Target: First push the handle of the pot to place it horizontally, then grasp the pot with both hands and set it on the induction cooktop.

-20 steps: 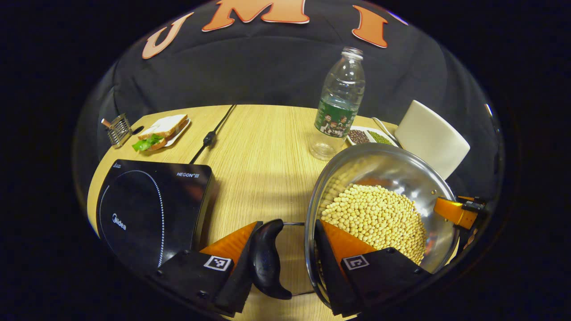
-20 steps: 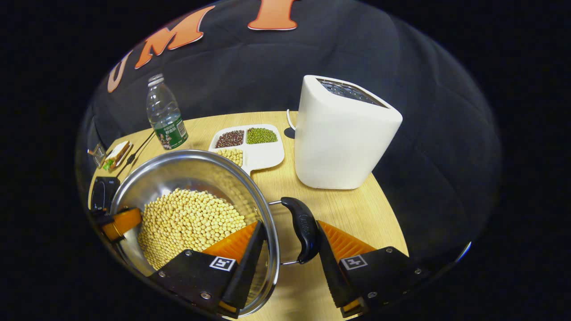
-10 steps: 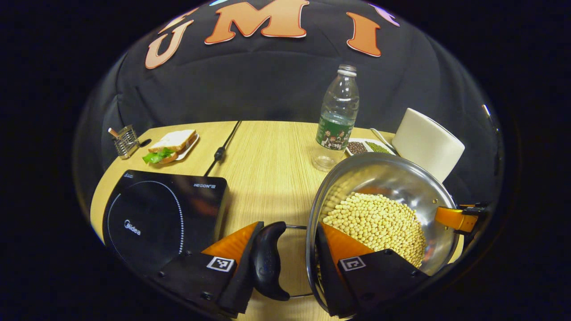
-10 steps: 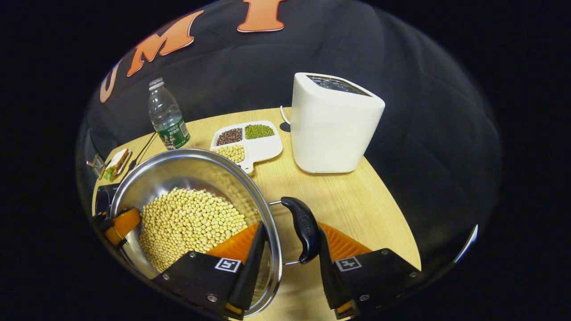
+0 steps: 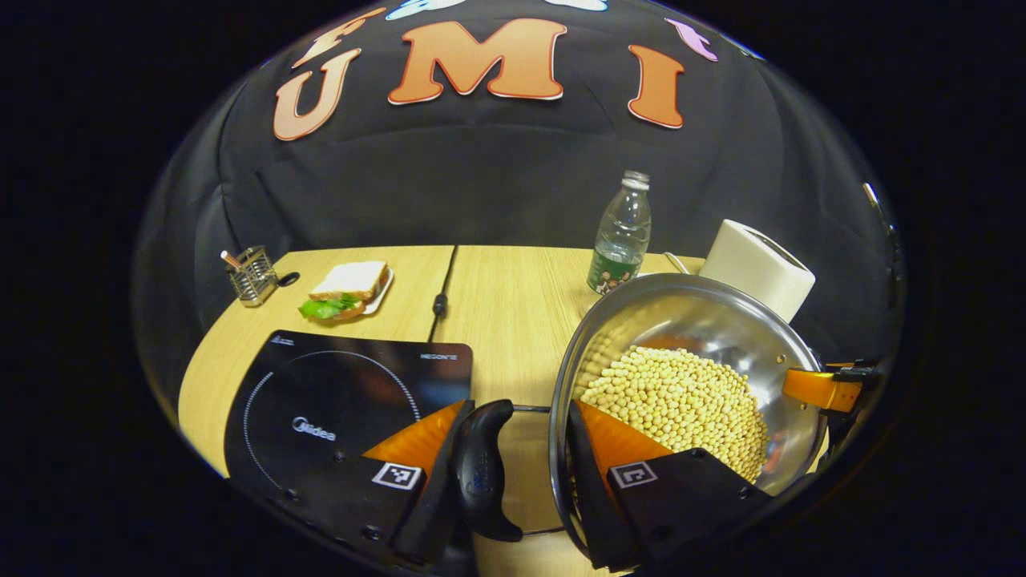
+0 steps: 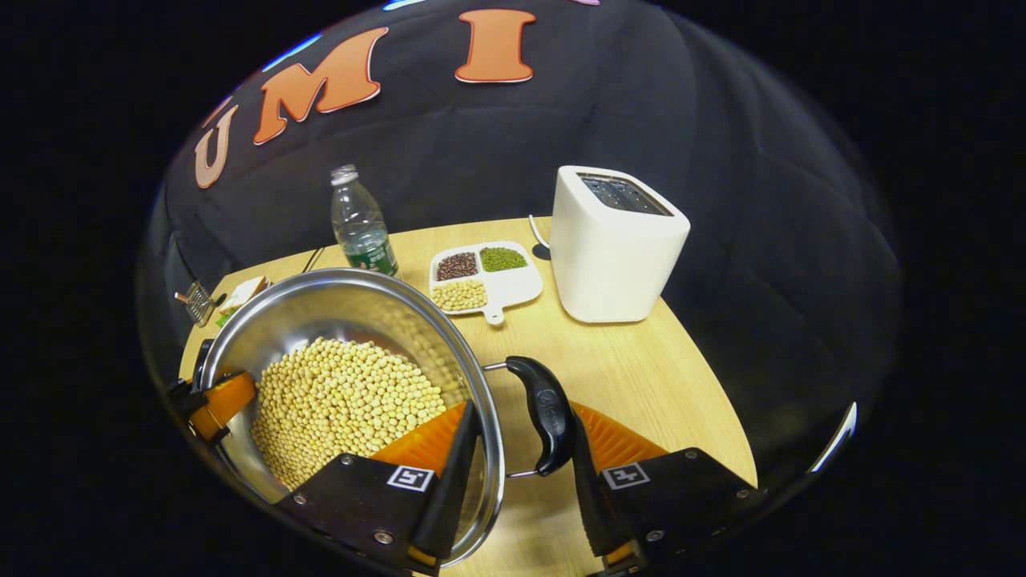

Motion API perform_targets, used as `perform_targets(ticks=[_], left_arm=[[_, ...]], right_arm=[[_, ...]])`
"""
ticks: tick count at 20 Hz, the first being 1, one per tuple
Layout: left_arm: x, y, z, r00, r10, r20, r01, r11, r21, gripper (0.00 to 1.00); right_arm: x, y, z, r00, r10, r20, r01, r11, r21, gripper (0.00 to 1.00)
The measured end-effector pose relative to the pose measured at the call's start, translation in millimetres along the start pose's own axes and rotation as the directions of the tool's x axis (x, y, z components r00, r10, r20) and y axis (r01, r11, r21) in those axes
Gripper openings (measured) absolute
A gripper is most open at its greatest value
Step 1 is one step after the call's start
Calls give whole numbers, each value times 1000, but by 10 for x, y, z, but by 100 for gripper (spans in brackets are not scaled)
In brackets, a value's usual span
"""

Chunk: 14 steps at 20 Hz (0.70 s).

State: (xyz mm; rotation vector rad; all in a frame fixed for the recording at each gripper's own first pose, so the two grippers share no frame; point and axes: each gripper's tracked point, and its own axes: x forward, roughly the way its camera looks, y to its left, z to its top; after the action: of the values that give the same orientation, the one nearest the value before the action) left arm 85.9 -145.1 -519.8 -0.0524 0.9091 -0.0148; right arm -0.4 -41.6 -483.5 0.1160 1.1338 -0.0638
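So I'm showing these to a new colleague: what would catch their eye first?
The steel pot heaped with soybeans, gripped on both sides: the left gripper spans one black handle and the rim, the right gripper the other handle. Next, the black cooktop at the left of the table and the white toaster at the back right.

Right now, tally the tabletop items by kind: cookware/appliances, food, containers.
Cookware/appliances: 3 - pot, induction cooktop, toaster
Food: 2 - sandwich, bean tray
Containers: 2 - bottle, wire holder
Total: 7
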Motion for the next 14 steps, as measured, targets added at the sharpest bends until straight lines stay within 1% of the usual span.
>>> perform_targets(ticks=[1,2,3,4,5,6,7,11,12,14], left_arm=[[-51,65,18,1000,3,2,-3,1000,0,68],[-117,140,53,1000,6,7,-6,1000,-4,68],[-176,223,91,1000,11,16,-11,1000,-5,68],[-232,310,120,1000,16,23,-16,1000,-7,71],[-291,397,145,999,22,30,-21,1000,-11,68],[-369,480,165,999,29,31,-28,999,-20,68],[-430,574,181,999,35,36,-34,999,-27,71],[-643,1009,236,996,70,52,-67,996,-51,71],[-701,1133,235,995,80,52,-78,995,-57,68],[-787,1363,244,993,104,55,-100,992,-72,68]], right_arm=[[-65,63,20,1000,8,7,-8,1000,-4,58],[-130,132,48,1000,15,14,-15,1000,-11,58],[-189,200,69,1000,22,20,-22,1000,-19,61],[-239,268,96,999,29,30,-28,999,-28,57],[-279,347,117,999,36,35,-34,999,-40,62],[-325,449,144,998,42,42,-40,998,-46,61],[-366,550,167,998,50,49,-47,997,-58,61],[-479,969,215,994,87,67,-80,992,-96,61],[-507,1078,220,993,98,68,-91,991,-102,62],[-547,1299,224,990,122,66,-114,987,-118,61]])
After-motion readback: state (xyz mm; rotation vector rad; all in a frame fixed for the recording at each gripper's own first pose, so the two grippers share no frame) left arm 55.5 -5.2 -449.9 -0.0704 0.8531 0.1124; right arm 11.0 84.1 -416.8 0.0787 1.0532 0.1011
